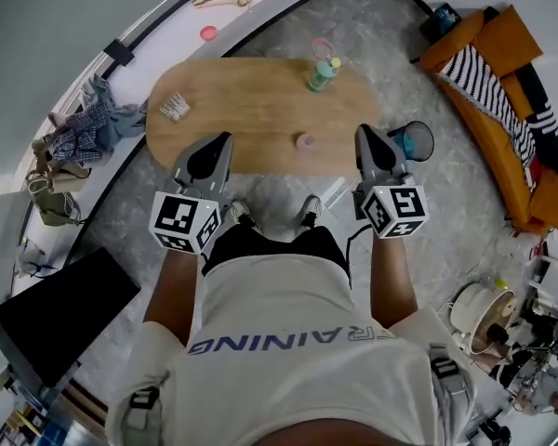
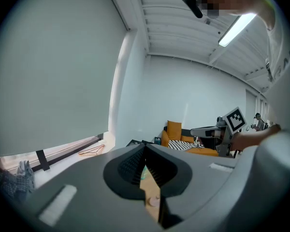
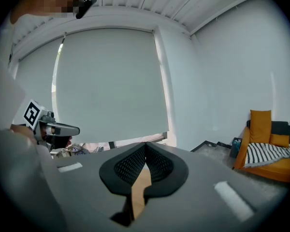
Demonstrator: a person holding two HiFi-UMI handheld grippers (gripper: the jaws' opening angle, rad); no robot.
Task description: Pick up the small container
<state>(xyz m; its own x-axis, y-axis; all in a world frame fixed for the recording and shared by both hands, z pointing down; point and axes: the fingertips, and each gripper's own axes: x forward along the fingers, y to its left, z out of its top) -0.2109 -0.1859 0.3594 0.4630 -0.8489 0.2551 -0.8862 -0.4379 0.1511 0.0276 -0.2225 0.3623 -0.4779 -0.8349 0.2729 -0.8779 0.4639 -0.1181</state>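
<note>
A small pink container stands on the oval wooden table, near its front edge. Both grippers hang over that edge, level and apart from the container. My left gripper is to the container's left, its jaws shut with nothing held. My right gripper is to its right, also shut and empty. In the left gripper view the jaw tips meet, and the container shows through the slit below them. In the right gripper view the tips meet too, with only a strip of table wood below.
A green bottle with a pink loop stands at the table's far side, and a small clear item at its left end. A dark bin is right of the table, an orange sofa beyond, and clothes at the left.
</note>
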